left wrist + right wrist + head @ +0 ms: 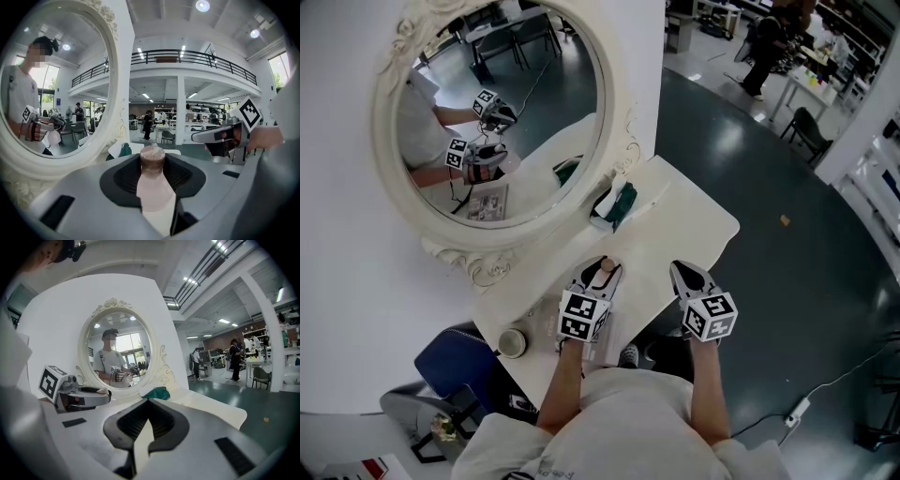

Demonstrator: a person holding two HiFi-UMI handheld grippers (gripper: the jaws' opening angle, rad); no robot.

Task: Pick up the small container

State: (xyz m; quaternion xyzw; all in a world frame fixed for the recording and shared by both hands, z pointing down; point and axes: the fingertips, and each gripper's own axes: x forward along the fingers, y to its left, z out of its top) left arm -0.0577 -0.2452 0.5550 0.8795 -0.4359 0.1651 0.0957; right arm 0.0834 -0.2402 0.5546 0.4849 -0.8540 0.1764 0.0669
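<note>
Ribbed black pads (126, 177) of the left gripper (602, 274) clamp one small container (153, 187), a smooth pale-pink bottle with a round brown cap, above the white table's (698, 223) near left. Right gripper (685, 274) just beside it: jaws together, empty. Farther off lie one green cloth (623, 202) and one oval mirror (502, 103), its cream frame carved.

Ornate oval mirror (502, 112), white table (694, 225), dark floor (769, 187)
</note>
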